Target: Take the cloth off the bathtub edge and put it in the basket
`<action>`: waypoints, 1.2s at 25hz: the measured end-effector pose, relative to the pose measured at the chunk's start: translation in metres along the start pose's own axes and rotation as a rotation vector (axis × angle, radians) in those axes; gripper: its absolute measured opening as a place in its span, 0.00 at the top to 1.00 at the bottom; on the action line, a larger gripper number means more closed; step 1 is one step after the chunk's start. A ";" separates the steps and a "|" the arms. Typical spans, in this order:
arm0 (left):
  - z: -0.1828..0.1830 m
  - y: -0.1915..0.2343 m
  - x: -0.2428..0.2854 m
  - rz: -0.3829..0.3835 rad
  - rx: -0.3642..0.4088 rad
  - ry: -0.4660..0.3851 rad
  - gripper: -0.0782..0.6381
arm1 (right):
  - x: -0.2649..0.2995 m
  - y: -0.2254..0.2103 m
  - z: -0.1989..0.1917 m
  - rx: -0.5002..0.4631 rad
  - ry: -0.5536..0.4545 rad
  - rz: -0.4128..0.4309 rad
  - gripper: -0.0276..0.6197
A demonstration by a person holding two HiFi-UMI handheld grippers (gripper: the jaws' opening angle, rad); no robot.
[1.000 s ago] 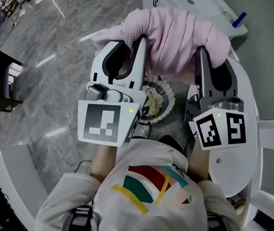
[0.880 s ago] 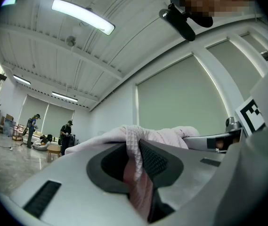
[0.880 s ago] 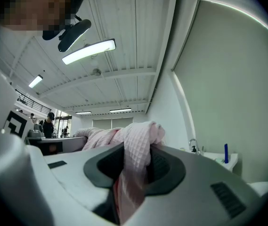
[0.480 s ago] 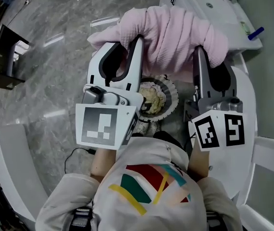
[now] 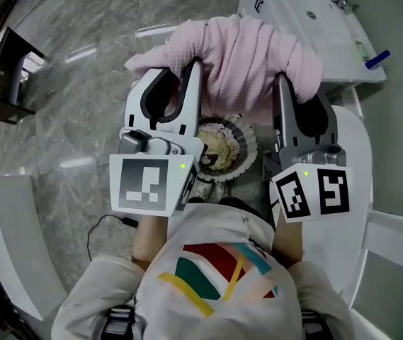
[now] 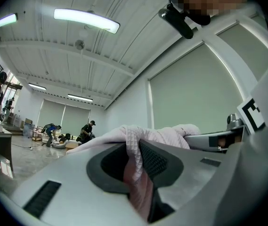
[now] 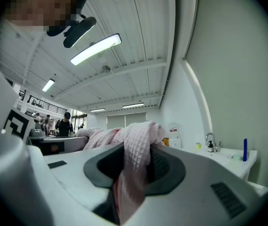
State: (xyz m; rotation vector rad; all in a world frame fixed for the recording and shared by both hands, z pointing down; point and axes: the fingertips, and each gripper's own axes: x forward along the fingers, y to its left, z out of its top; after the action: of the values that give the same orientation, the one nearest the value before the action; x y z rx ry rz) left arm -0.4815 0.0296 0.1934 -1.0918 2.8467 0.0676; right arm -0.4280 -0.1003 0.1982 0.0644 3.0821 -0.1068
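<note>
Head view: the cloth [image 5: 247, 52] is held bunched in the air, clear of the tub [image 5: 353, 154], w/ one end clamped in the L gripper [image 5: 189, 69] and the other in the R gripper [image 5: 280, 82]. The basket [image 5: 249, 146] is seen lower down between the two grippers, something pale already inside it.

L gripper view: jaws are clenched on a waffle-weave fold of cloth [image 6: 134, 157].

R gripper view: same, a fold of cloth [image 7: 136, 159] is pinched between the pads.

Step judged: carry to basket, approx. at the drop point. Next, the cloth should be lowered over the opening, the ends brought together so nothing hangs over the rim, then both grips released.
</note>
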 end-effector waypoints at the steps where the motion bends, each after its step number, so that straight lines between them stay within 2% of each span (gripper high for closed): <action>1: 0.000 0.000 0.000 0.001 0.002 0.001 0.77 | 0.000 0.000 0.000 -0.001 0.001 0.000 0.77; 12: -0.009 0.001 -0.003 0.009 0.007 0.046 0.77 | -0.003 0.002 -0.008 -0.007 0.054 -0.012 0.77; 16: -0.017 0.003 -0.007 0.018 0.013 0.125 0.77 | -0.007 0.004 -0.017 -0.011 0.106 -0.027 0.77; 21: -0.035 -0.001 -0.014 -0.013 0.016 0.210 0.77 | -0.018 0.009 -0.036 -0.017 0.193 -0.052 0.77; 25: -0.099 -0.002 -0.021 -0.036 0.036 0.308 0.77 | -0.025 0.008 -0.098 -0.029 0.274 -0.055 0.77; 30: -0.174 -0.024 0.005 -0.046 0.024 0.427 0.77 | -0.022 -0.035 -0.164 -0.028 0.378 -0.055 0.77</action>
State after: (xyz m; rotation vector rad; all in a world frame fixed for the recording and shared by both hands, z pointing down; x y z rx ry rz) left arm -0.4809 -0.0043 0.3657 -1.3031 3.1735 -0.2311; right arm -0.4169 -0.1245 0.3655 -0.0032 3.4634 -0.0593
